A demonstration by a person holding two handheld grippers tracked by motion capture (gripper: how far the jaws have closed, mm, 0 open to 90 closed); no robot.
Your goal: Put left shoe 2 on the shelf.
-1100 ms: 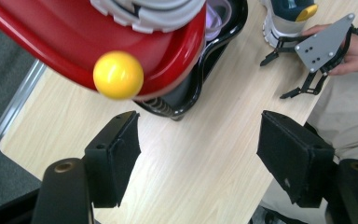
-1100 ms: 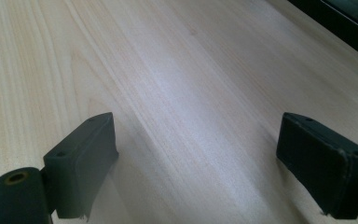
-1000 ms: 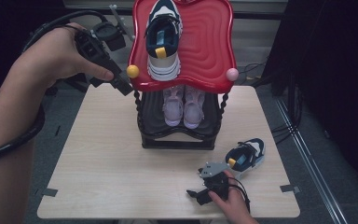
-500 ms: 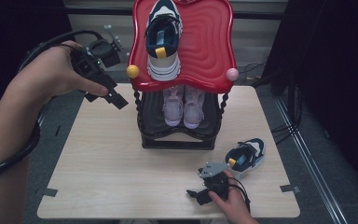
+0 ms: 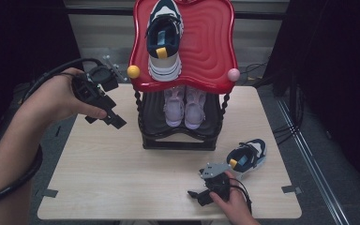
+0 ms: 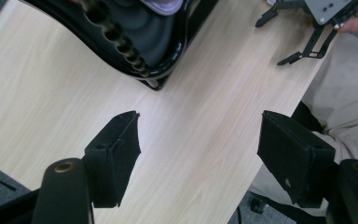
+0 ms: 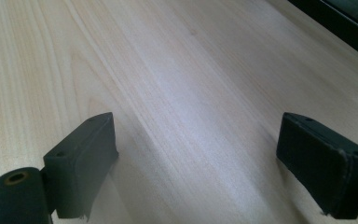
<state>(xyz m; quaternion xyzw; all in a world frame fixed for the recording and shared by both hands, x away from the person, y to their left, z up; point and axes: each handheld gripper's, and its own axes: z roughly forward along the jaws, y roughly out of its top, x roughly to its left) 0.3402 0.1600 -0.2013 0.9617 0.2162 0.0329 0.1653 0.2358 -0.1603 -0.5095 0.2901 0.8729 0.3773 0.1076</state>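
Note:
A navy-and-white shoe (image 5: 164, 40) lies on the red top tray (image 5: 211, 51) of a two-tier rack. A lilac pair (image 5: 183, 105) stands on the black lower shelf (image 5: 178, 139). Its mate, a second navy-and-white shoe (image 5: 246, 156), rests on the table at the right. My left gripper (image 5: 104, 121) hovers left of the rack, open and empty; the left gripper view shows its jaws (image 6: 198, 154) wide apart over bare wood near the rack's base (image 6: 135, 42). My right gripper (image 5: 198, 196) rests low at the table's front edge, just left of the loose shoe, open (image 7: 196, 163) with nothing between its pads.
The light wooden table (image 5: 112, 178) has free room left of and in front of the rack. Yellow (image 5: 133, 71) and pink (image 5: 233, 74) knobs stick out at the red tray's corners. Cables (image 5: 262, 75) lie on the floor behind. The right gripper (image 6: 307, 28) and the person's trouser leg (image 6: 349, 98) show in the left gripper view.
My left gripper has come down and away from the red tray's left corner, nearer the tabletop, jaws unchanged. The right gripper has stayed put.

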